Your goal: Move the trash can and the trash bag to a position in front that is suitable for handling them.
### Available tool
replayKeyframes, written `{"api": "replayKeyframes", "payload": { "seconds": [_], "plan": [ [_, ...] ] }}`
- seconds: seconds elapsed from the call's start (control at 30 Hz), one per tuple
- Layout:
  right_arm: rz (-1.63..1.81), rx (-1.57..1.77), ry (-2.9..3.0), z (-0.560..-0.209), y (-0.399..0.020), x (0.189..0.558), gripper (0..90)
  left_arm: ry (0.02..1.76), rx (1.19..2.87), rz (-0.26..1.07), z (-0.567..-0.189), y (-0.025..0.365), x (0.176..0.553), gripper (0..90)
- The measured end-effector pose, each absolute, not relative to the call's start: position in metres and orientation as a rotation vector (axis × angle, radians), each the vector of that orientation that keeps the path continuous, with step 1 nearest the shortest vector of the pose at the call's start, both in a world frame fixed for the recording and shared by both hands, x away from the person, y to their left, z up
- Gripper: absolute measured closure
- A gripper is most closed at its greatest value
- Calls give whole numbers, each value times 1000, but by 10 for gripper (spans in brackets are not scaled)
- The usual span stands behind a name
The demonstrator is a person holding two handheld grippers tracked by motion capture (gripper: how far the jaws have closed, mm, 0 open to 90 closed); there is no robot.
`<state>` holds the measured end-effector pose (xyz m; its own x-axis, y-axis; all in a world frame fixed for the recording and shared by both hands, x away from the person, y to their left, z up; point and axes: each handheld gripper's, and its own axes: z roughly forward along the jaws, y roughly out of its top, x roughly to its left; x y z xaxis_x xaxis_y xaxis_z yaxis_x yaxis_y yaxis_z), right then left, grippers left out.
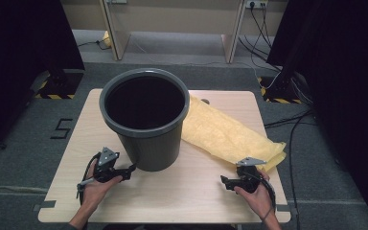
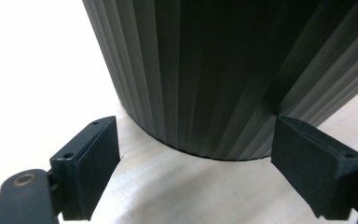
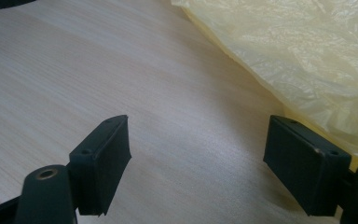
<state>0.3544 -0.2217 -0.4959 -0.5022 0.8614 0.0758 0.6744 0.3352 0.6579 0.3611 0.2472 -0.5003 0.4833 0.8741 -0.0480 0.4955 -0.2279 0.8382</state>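
Observation:
A dark grey ribbed waste bin (image 1: 145,117) stands upright near the middle of the wooden table (image 1: 172,191); its ribbed wall (image 2: 228,70) rises close ahead in the left gripper view. A flat yellow plastic bag (image 1: 227,134) lies to the bin's right, and its crinkled edge (image 3: 307,56) reaches the upper right of the right gripper view. My left gripper (image 1: 127,171) is open, low on the table, pointing at the bin's base with nothing between its jaws (image 2: 196,163). My right gripper (image 1: 226,182) is open over bare wood (image 3: 198,158), just beside the bag's near end.
The table's front edge runs just behind both hands. Grey carpet surrounds the table, with a "5" marked on the floor (image 1: 61,128) at left. Black stands and cables (image 1: 287,81) sit at the back right, and wooden desk legs (image 1: 112,33) at the rear.

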Motion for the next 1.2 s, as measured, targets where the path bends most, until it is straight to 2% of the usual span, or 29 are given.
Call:
{"api": "replayKeyframes", "payload": {
  "seconds": [0.33, 0.67, 0.8, 1.07, 1.2],
  "plan": [
    [943, 1339, 2270, -488, -220, 355, 233, 1177, 1893, 549, -501, 266, 354, 159],
    [981, 1307, 2195, -479, -207, 374, 237, 1245, 1979, 525, -517, 285, 353, 158],
    [1056, 1323, 2196, -475, -197, 382, 240, 1263, 1996, 541, -523, 287, 353, 157],
    [975, 1313, 2169, -479, -180, 397, 251, 1264, 1998, 541, -524, 283, 351, 144],
    [1055, 1267, 2239, -471, -167, 392, 264, 1263, 1999, 541, -524, 283, 351, 143]
  ]
}}
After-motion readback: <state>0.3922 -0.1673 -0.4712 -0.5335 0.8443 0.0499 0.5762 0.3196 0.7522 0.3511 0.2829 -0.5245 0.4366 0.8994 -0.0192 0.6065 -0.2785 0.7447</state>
